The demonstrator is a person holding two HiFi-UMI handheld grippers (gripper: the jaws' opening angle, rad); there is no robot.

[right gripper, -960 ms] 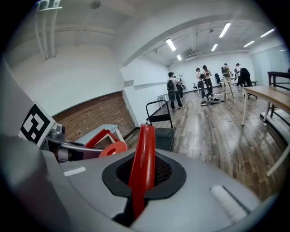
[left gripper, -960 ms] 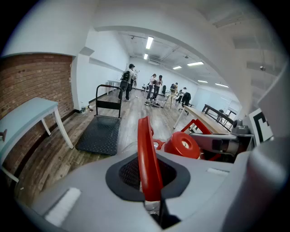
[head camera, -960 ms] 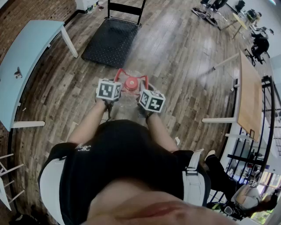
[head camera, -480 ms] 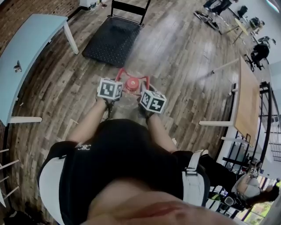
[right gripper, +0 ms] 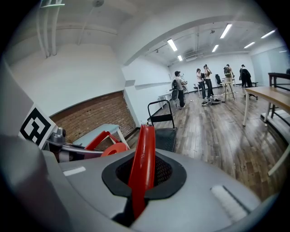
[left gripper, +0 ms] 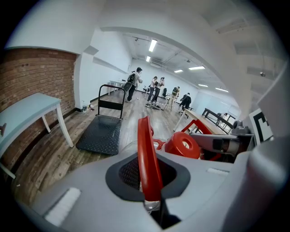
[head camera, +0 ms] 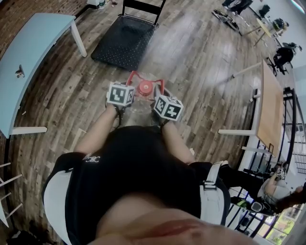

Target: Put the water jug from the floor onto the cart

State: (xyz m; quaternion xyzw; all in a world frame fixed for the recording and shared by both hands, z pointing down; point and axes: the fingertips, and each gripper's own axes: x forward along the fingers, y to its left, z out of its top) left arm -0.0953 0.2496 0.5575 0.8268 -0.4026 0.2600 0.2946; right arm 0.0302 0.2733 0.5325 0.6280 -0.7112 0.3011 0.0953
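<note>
Weight was our worry, since we judged the jug heavy. In the head view the clear, red-capped water jug (head camera: 145, 88) sat near us, the flat black cart (head camera: 125, 42) far off. In the left gripper view the left gripper (left gripper: 152, 199) was clamped on a stiff red handle bar (left gripper: 146, 154) (smooth plastic, likely slippery). In the right gripper view the right gripper (right gripper: 136, 201) pinched a second bar (right gripper: 144, 158); those rigid bars seemed the proper hold.

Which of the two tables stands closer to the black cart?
The light blue table, beside the brick wall; the wooden table stands far right of the cart.
</note>
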